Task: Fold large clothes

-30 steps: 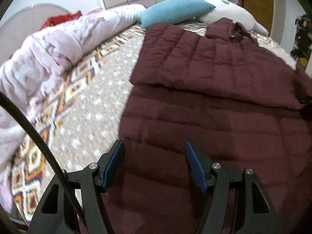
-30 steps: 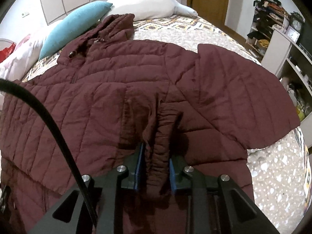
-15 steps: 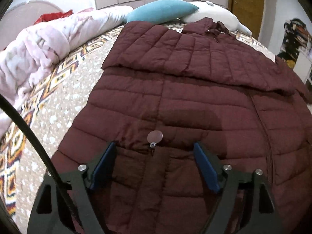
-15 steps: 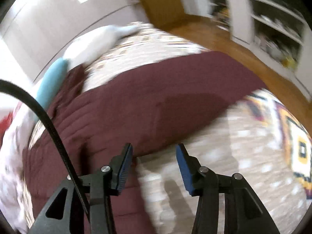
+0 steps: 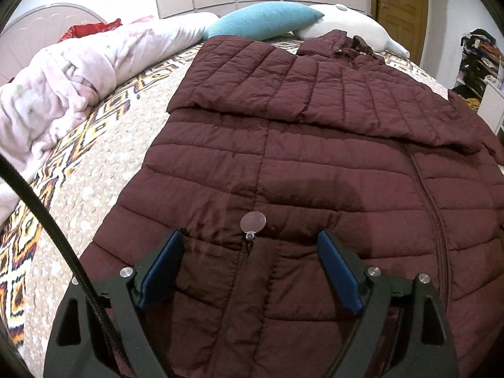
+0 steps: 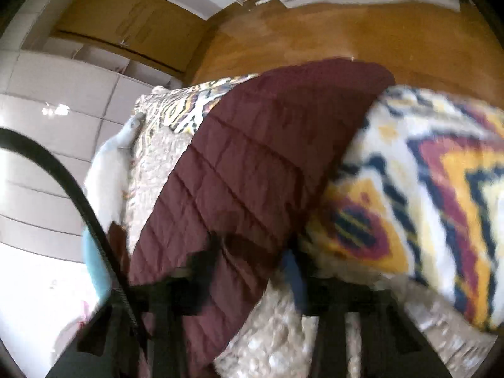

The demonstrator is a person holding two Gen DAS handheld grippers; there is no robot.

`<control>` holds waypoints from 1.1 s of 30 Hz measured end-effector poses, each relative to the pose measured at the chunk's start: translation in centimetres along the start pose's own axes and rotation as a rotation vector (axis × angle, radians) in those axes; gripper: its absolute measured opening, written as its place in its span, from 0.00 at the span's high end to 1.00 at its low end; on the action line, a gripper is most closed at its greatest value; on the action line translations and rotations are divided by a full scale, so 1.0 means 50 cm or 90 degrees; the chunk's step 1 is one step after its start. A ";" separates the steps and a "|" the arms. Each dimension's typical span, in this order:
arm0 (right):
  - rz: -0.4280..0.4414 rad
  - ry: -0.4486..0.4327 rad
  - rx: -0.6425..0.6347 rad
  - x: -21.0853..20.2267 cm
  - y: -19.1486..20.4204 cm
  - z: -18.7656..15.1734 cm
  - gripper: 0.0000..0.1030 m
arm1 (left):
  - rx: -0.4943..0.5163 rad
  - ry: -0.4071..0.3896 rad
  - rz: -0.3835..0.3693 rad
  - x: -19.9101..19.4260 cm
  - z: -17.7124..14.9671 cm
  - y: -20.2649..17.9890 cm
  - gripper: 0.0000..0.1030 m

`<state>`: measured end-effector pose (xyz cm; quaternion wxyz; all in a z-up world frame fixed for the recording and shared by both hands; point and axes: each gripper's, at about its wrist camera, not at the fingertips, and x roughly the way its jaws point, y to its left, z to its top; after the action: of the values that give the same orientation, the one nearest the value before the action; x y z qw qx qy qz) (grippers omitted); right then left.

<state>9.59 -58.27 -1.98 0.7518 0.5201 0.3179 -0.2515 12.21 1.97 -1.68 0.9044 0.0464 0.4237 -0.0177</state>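
While my left gripper [image 5: 249, 261] hovered wide open over the jacket [image 5: 315, 163] on the bed [image 5: 104, 170], my right gripper [image 6: 252, 271] straddled its sleeve [image 6: 267, 157], jaws parted.

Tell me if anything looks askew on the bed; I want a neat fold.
One sleeve of the maroon quilted jacket runs out past the edge of the patterned bedspread and hangs over the wooden floor, while the other sleeve is already folded across the chest.
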 end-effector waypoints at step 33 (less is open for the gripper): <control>0.173 0.095 -0.633 -0.104 0.223 -0.587 0.71 | 0.078 -0.024 -0.018 -0.120 0.070 -0.082 0.19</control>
<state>7.63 -26.69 1.27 0.9092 0.1532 0.3813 0.0674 10.74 -2.52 4.88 0.9074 0.0957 0.4053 -0.0572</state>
